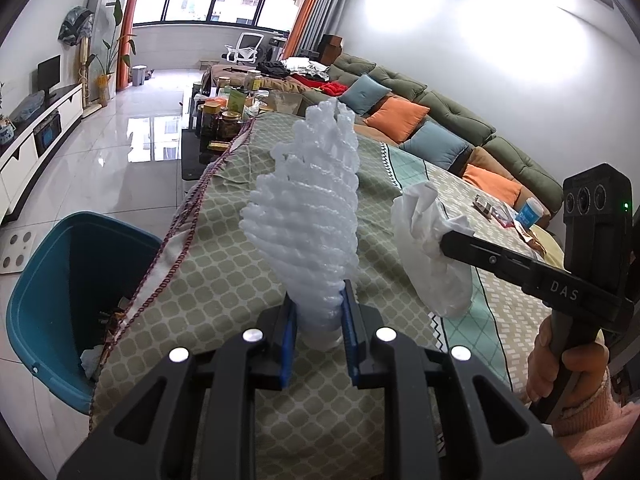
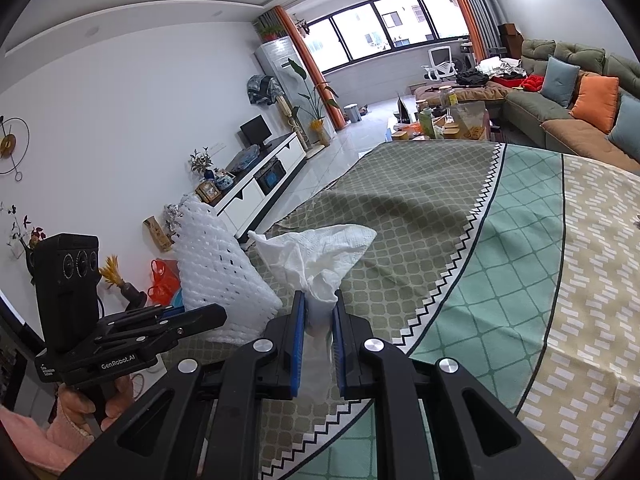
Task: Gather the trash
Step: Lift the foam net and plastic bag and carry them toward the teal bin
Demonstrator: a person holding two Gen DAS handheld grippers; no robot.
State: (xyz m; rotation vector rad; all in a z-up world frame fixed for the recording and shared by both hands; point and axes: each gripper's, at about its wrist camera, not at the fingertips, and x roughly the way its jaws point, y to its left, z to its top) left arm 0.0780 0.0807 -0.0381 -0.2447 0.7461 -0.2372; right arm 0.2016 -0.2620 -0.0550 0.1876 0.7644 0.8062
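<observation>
Patterned tablecloth [image 1: 224, 240] bears wrappers [image 1: 500, 210], perhaps a tub [image 1: 530, 212].

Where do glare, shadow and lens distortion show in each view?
Left wrist view: ceiling-light glare washes out the wall; the table edge bows. Right wrist view: glare at top right, a soft dark shadow lies on the tablecloth, and the window frame curves.

The left gripper [image 1: 318, 316] is pinching a white foam net sleeve [image 1: 308, 208] that is standing up between its blue pads. To its right, the right gripper [image 1: 444, 246] is gripping a crumpled tissue [image 1: 432, 248]. Down-left, a teal bin [image 1: 60, 296] is sitting beside the patterned tablecloth [image 1: 224, 248].
</observation>
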